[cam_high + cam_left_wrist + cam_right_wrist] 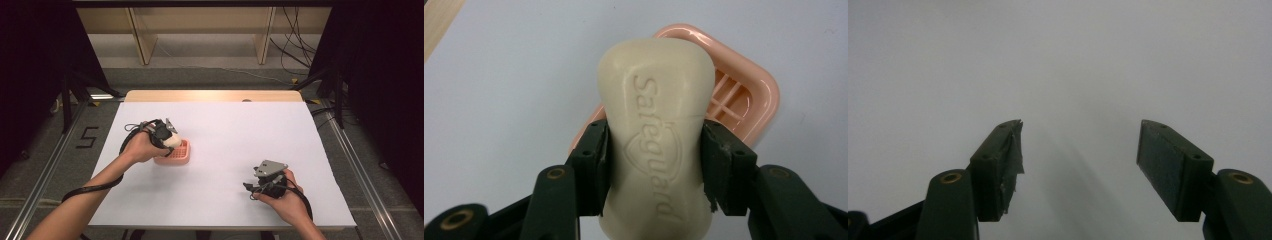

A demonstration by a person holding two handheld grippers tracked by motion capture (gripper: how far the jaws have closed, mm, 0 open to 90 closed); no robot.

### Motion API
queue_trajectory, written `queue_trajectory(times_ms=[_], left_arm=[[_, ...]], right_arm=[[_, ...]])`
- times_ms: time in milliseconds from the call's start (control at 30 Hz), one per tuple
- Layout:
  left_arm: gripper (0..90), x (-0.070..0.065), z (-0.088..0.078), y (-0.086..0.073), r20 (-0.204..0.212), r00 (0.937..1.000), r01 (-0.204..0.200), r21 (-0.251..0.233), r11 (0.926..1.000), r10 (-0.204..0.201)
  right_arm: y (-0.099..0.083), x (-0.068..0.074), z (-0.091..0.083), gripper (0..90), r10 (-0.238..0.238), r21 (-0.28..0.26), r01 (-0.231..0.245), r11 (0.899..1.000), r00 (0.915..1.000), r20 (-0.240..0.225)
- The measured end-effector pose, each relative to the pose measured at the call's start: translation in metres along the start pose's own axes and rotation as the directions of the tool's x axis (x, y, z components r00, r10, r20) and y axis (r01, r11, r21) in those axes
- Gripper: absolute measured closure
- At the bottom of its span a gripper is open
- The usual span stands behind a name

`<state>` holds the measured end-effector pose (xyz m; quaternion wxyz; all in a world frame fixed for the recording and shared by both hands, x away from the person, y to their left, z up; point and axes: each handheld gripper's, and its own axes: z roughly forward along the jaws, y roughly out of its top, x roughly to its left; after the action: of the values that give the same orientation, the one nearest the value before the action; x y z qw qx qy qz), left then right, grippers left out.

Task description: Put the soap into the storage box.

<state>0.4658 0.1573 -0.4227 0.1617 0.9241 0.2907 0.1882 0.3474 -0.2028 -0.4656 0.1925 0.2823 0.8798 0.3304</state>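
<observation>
The soap bar point(656, 130) is cream-coloured and has the word "Safeguard" pressed into its upper face. It is held in the left gripper point(654, 165), whose two black jaws press on its two long sides near the middle of the bar. The bar is above the pink soap dish point(744, 100); its far end covers a part of the dish. I cannot tell if the bar touches the dish or hangs a little over it. The dish has a slotted bottom and a raised rim, and it lies on the white table point(225, 130).

In the high view the left gripper point(167, 136) is at the near left edge of the soap dish point(181, 155), with the left hand point(140, 147) behind it. The right gripper point(260, 184) is well apart from the dish, to its right and nearer to the person, low over the table. Its jaws stand wide apart and hold nothing between them. The right hand point(285, 197) grips it from behind.
</observation>
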Motion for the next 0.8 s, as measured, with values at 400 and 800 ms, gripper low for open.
queue_trajectory(times_ms=[400, 800], left_arm=[[49.2, 0.002, 0.008, -0.001, -0.001, 0.9999, -0.013, 0.004, 0.9999, 0.013], [49.2, 0.0, 0.016, 0.002, 0.005, 0.9991, -0.041, 0.001, 0.9992, 0.041]], right_arm=[[0.0, 0.0, 0.0, 35.4, -0.003, 0.0, 0.003, 1.0, 1.0, 0.0], [0.0, 0.0, 0.0, 35.4, -0.006, 0.001, 0.006, 1.0, 1.0, -0.002]])
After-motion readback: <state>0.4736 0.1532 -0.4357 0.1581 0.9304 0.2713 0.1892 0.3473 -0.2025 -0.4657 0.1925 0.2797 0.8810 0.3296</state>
